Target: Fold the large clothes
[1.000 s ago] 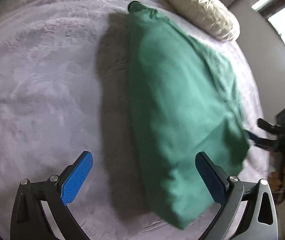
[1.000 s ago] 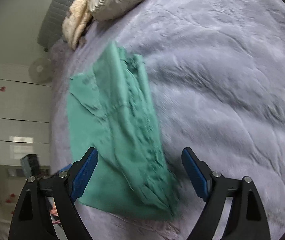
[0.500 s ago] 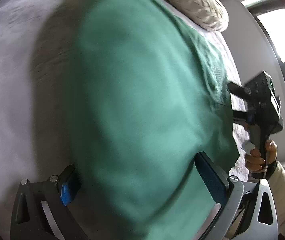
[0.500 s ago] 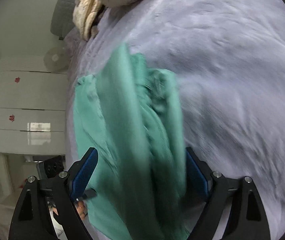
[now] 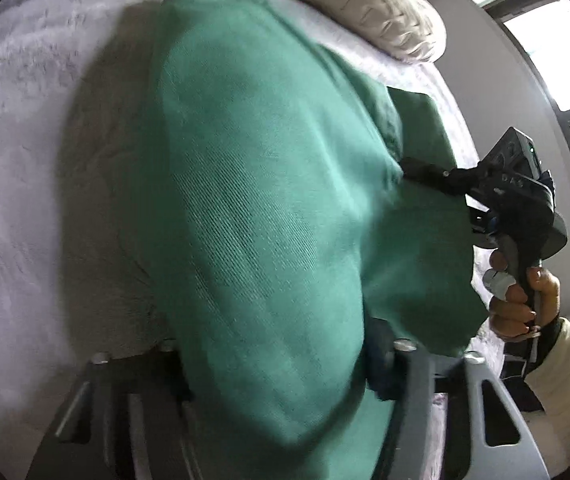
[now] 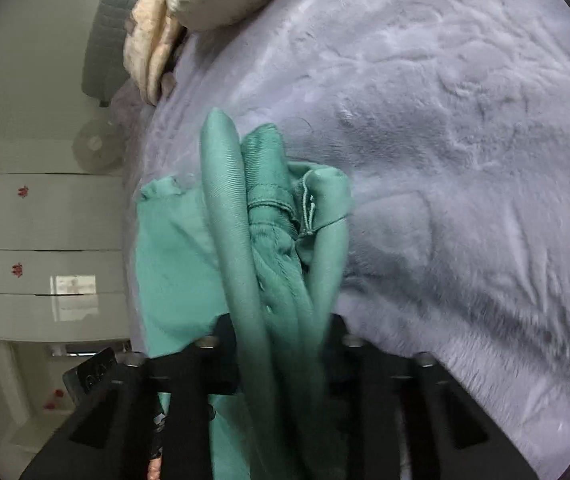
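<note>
A large green garment [image 5: 253,200] lies lengthwise on the lilac plush bed cover [image 5: 25,160]. Its near end bulges up between the jaws of my left gripper [image 5: 277,360], which are closing on it; the cloth hides both pads. In the right wrist view, a bunched, roped edge of the same garment [image 6: 269,240] runs between the jaws of my right gripper [image 6: 281,332], which are also closing and pinch the fabric. A person's hand [image 5: 517,300] holds the right gripper at the garment's right edge.
A cream quilted pillow [image 5: 373,12] and a peach blanket [image 6: 149,48] lie at the head of the bed. White drawers [image 6: 45,220] and a fan [image 6: 97,146] stand beyond the bed's left side. A window [image 5: 565,40] is at the right.
Both grippers moved in over the garment's near end and narrowed from wide open onto the cloth. The fabric is now bunched and lifted between the jaws.
</note>
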Demonstrator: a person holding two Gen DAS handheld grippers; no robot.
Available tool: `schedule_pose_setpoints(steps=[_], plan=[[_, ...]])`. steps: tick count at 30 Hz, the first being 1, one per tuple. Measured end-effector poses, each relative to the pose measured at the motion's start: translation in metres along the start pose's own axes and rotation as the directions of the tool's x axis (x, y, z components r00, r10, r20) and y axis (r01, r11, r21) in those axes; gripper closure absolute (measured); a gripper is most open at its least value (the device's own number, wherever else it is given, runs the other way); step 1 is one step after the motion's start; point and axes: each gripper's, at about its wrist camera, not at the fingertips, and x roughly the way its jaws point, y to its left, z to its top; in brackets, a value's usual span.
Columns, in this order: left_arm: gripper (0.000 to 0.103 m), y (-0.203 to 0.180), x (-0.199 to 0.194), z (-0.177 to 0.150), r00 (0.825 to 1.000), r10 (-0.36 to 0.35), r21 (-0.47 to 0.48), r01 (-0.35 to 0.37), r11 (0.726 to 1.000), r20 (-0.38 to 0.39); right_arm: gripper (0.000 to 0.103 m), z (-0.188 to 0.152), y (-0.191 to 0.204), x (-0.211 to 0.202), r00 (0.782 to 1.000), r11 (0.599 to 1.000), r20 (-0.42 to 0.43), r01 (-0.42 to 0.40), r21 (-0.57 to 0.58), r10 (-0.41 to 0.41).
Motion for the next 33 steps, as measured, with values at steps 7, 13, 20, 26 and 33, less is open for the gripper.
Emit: schedule_pose_setpoints(steps=[7,13,20,26,33], plan=[[0.056,-0.015,-0.044,0.000,0.996,-0.086,0.066,0.083,0.994,0.040,0.086,-0.028,0.033,-0.030,0.981,0.982,0.058,-0.189,0.019,0.187],[0.056,0.004,-0.096,-0.022,0.992,-0.127,0.099,0.124,0.987,0.024,0.086,-0.067,0.076,-0.037,0.972,0.973,0.062,-0.230,0.013,0.228],[0.056,0.050,-0.137,-0.072,0.998,-0.038,0.117,0.044,0.992,-0.059,0.086,-0.146,0.107,0.007,0.970,0.968,-0.003,-0.243,0.063,0.244],[0.049,0.116,-0.116,-0.113,0.989,0.046,0.012,-0.044,0.999,-0.143,0.087,-0.194,0.096,0.085,0.965,0.954,-0.045,-0.245,0.174,0.257],[0.047,0.121,-0.138,-0.130,0.990,0.082,0.038,-0.078,0.996,-0.115,0.062,-0.191,0.113,0.070,0.995,0.995,-0.038,0.090,0.031,-0.088]])
